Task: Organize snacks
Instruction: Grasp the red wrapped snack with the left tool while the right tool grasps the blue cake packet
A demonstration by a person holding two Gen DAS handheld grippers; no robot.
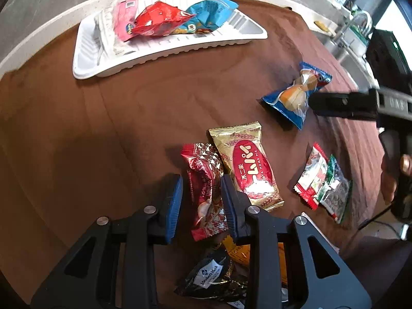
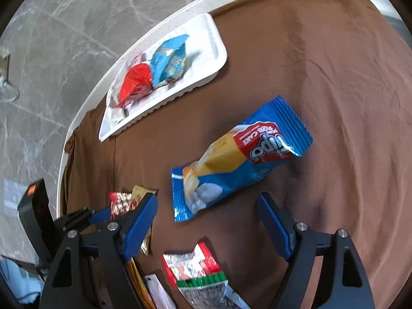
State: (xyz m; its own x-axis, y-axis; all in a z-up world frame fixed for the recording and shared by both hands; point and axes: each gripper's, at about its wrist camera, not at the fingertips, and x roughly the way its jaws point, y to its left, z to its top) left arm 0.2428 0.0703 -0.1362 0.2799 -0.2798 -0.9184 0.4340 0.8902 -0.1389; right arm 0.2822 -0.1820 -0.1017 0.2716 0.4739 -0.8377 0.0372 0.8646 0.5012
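A white tray at the far side holds a pink packet, a red packet and a light blue packet; the tray also shows in the right wrist view. My left gripper straddles a dark red snack packet, jaws close on both sides of it; whether they press it is unclear. A gold packet lies just right of it. My right gripper is open, just short of a blue roll-cake packet lying on the brown cloth.
A red-white packet and a green-edged seed packet lie at the right. A black Member's Mark packet and an orange packet lie under the left gripper. The round table's white edge runs behind the tray.
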